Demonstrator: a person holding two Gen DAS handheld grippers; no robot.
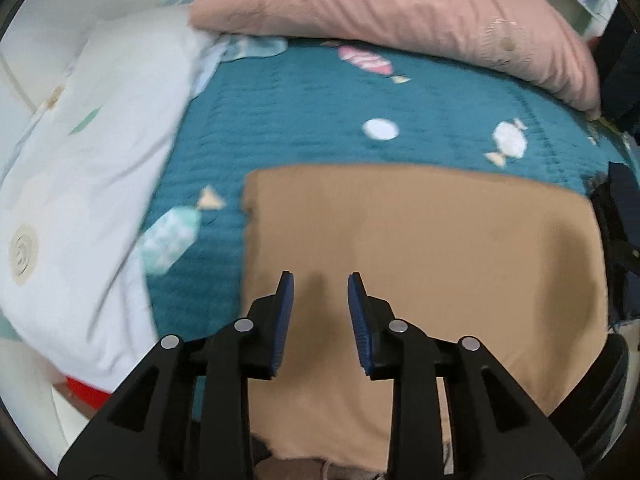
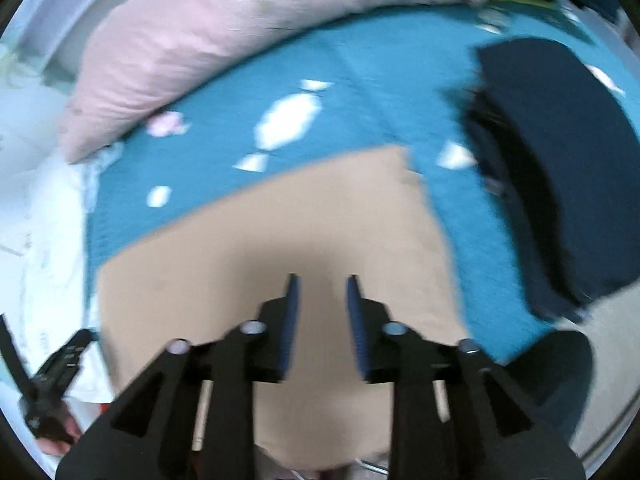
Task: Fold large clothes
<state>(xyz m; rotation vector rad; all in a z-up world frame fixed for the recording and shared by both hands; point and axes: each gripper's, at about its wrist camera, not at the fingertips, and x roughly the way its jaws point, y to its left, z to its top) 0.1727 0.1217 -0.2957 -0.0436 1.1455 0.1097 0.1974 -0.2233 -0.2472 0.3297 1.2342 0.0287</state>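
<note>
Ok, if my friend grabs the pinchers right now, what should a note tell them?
Left gripper: open, nothing in it, above the tan garment.
Right gripper: open and empty too, over the same tan garment.
The garment lies flat in a neat rectangle on the teal bedspread, so it looks folded already.
A dark navy garment lies to the right; whether it is folded is unclear.
Left to do: maybe one more fold, or set the tan one aside.

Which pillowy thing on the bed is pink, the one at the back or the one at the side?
The pink pillow at the back of the teal bedspread. The white pillow at the side has small pastel shapes on it.
</note>
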